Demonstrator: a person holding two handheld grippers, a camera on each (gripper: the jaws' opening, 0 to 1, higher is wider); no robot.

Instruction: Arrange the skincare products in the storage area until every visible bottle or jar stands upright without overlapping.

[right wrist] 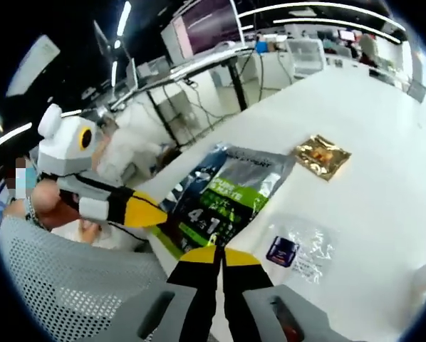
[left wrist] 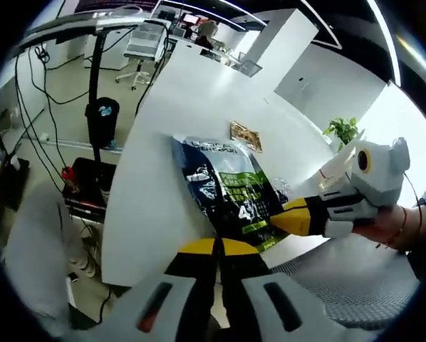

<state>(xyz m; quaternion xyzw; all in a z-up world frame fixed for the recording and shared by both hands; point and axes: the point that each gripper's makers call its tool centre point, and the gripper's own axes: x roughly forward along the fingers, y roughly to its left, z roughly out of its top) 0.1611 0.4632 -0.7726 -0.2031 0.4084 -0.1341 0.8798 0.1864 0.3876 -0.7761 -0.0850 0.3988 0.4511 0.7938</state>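
Lying beside dark pouch [right wrist: 227,192]: clear jar bag [right wrist: 298,249]

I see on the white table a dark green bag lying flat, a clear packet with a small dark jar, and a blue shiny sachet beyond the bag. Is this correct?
Not quite: the sachet is golden, not blue, as the right gripper view shows. The rest holds: the dark green bag lies flat on the white table, and the clear packet holds a small dark jar.
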